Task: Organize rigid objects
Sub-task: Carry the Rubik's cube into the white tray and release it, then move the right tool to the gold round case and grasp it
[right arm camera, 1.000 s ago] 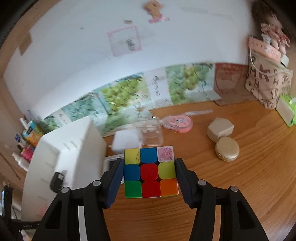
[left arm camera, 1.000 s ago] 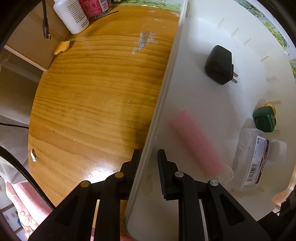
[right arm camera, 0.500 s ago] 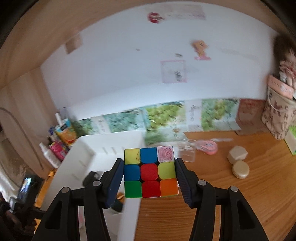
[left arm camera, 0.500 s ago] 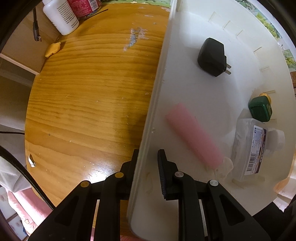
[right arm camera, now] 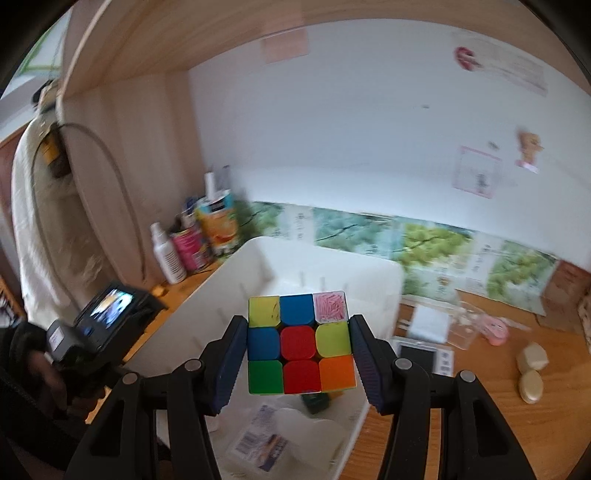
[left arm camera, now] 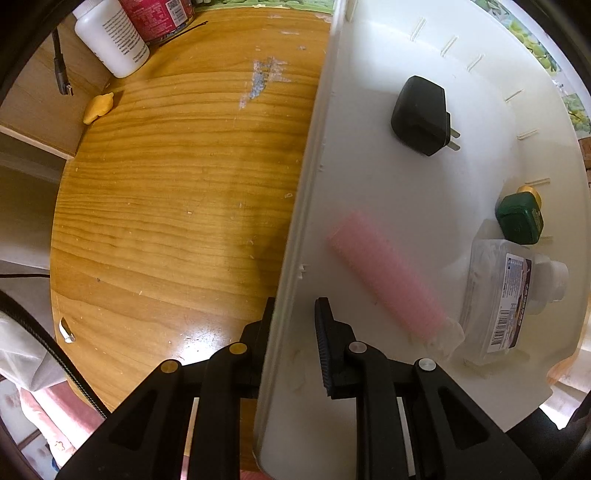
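Note:
In the right wrist view, my right gripper is shut on a multicoloured puzzle cube and holds it in the air over the near end of the white bin. In the left wrist view, my left gripper points down and is shut on the white bin's side wall, one finger outside and one inside. Inside the bin lie a black plug charger, a pink cylinder, a small green box and a clear labelled bottle.
The bin stands on a wooden table. A white bottle, a red can, a yellow bit and a cable plug lie at its far left. Right of the bin lie a clear box, a pink round case and beige cases.
My right gripper has carried the cube leftward and up, from beside the bin to over it, rolling as it went. The left gripper has kept its grip on the bin wall.

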{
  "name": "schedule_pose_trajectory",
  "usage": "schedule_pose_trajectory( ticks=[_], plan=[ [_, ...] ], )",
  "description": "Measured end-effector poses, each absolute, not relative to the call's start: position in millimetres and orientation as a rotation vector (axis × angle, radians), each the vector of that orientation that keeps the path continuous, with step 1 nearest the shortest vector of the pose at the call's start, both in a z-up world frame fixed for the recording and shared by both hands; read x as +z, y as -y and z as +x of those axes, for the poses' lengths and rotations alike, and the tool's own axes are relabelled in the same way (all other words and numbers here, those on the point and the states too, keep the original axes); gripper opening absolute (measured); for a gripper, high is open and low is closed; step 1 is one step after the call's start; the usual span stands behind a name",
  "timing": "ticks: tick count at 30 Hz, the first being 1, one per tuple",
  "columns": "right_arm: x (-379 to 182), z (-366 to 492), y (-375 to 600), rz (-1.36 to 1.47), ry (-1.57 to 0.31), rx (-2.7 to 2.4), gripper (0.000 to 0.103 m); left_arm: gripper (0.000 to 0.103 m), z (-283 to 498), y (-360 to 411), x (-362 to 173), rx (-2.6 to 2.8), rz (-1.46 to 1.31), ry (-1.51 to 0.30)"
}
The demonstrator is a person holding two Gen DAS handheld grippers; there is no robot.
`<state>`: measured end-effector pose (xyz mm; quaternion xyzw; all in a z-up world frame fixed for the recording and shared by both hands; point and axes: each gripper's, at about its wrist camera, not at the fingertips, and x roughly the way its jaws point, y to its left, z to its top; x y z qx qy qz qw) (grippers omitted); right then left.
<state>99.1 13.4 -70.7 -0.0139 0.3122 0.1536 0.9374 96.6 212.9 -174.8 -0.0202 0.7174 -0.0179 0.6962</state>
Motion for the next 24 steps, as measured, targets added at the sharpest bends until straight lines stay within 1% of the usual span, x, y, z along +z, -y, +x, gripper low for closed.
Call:
schedule_pose_trajectory(
  ticks=[7,9,10,14,22,24],
  plan=[
    [-69.3,97.3,-19.3,-0.048,-0.607,0.358,0.057,0.021,91.6,-217.7,-175.3,-0.022,-0.051,-1.603],
    [-70.5,97.5,-13.0,-0.035,-0.606,0.343,0.06,0.021,92.2,-216.4,-175.9,-0.016,-0.045,-1.6],
    [-70.6,97.4,-10.0,-0.029,-0.607,0.334,0.064,0.021,91.1,-215.2,-177.8,-0.014,-0.039,-1.598],
    [-71.9,93.6,5.9,-0.012,-0.597,0.284,0.072,0.021,89.4,-210.0,-179.6,-0.01,-0.027,-1.594],
    [-69.2,80.1,54.5,0.014,-0.583,0.095,0.082,0.021,91.5,-201.2,-178.7,0.004,0.0,-1.593],
    [-67.6,78.6,70.9,0.019,-0.579,0.044,0.082,0.021,92.3,-199.8,-176.7,0.01,-0.01,-1.592]
  ],
)
